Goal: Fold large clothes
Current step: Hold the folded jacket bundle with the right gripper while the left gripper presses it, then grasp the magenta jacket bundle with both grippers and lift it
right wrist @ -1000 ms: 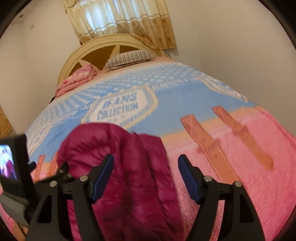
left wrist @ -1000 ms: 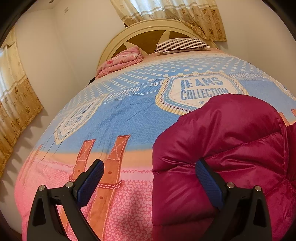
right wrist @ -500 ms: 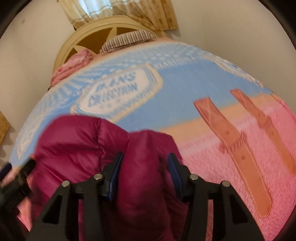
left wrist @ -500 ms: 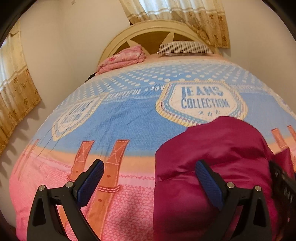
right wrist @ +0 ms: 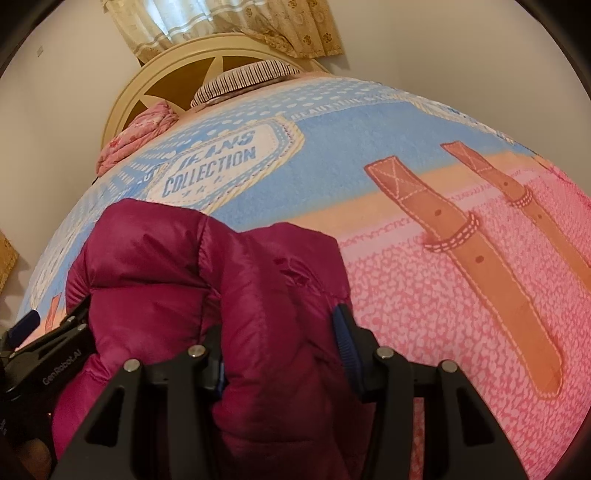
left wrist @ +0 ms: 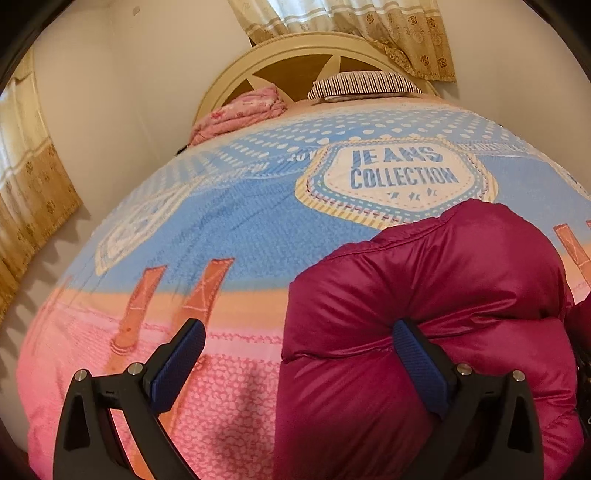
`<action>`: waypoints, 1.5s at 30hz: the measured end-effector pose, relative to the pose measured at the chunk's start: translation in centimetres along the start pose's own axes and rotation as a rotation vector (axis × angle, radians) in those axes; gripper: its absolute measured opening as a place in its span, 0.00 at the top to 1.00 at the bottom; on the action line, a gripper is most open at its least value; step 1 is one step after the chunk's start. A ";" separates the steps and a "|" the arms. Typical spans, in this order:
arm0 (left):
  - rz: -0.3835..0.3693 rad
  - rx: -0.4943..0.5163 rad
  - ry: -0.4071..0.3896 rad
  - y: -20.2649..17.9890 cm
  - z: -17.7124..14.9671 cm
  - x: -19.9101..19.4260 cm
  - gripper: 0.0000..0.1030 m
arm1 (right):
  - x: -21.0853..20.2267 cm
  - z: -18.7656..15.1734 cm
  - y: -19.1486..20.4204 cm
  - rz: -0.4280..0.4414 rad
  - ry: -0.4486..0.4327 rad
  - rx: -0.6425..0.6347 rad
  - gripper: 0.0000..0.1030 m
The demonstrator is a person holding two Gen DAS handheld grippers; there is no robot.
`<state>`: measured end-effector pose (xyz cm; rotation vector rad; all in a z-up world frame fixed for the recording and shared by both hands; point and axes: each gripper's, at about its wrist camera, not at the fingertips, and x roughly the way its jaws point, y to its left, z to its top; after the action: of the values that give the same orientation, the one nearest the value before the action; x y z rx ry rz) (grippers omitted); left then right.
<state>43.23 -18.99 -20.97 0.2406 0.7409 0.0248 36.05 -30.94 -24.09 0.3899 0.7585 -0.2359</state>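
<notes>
On the bed's printed blanket (left wrist: 229, 236), the magenta puffer jacket (left wrist: 461, 280) lies bunched; right gripper (right wrist: 282, 350), jaws just closed, pinches a fold; left gripper (left wrist: 295, 354) stands wide, one pad touching fabric.

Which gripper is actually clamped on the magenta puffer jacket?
The right gripper: its pads squeeze a fold of the jacket. The left gripper gapes wide, one finger merely against it.

A striped pillow (left wrist: 364, 84) and folded pink blanket (left wrist: 240, 114) lie by the round headboard (left wrist: 295, 50), under beige curtains (left wrist: 369, 29).
</notes>
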 end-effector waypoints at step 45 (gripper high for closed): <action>-0.073 -0.046 0.071 0.5 -0.8 2.3 0.01 | 1.5 -0.2 1.0 -0.113 0.031 -0.059 0.49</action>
<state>44.41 -18.12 -22.96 0.1693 0.8183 -0.0192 37.34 -30.05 -25.01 0.2955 0.8176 -0.3137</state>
